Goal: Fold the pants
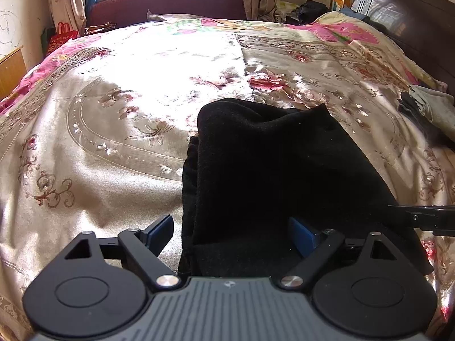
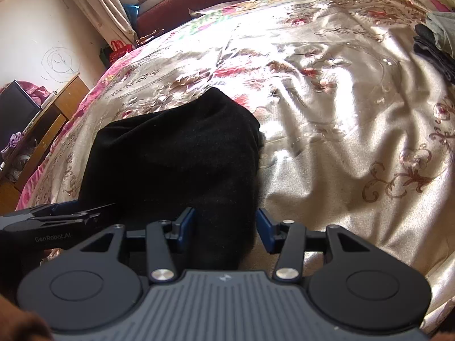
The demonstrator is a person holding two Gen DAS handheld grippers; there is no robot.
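Black pants lie folded into a thick stack on the floral satin bedspread. My left gripper is open wide at the stack's near end. Its left pad stands clear over the bedspread, while its right pad rests over the cloth. In the right wrist view the pants run away from my right gripper, which straddles their near right edge. A narrow gap shows at the right pad, so it reads as open. Each gripper shows at the edge of the other's view: right, left.
A pile of dark and grey-green clothes sits at the bed's right side, also seen as the clothes pile. A dark headboard rises at the far right. A maroon bench stands under the window. A wooden desk stands left of the bed.
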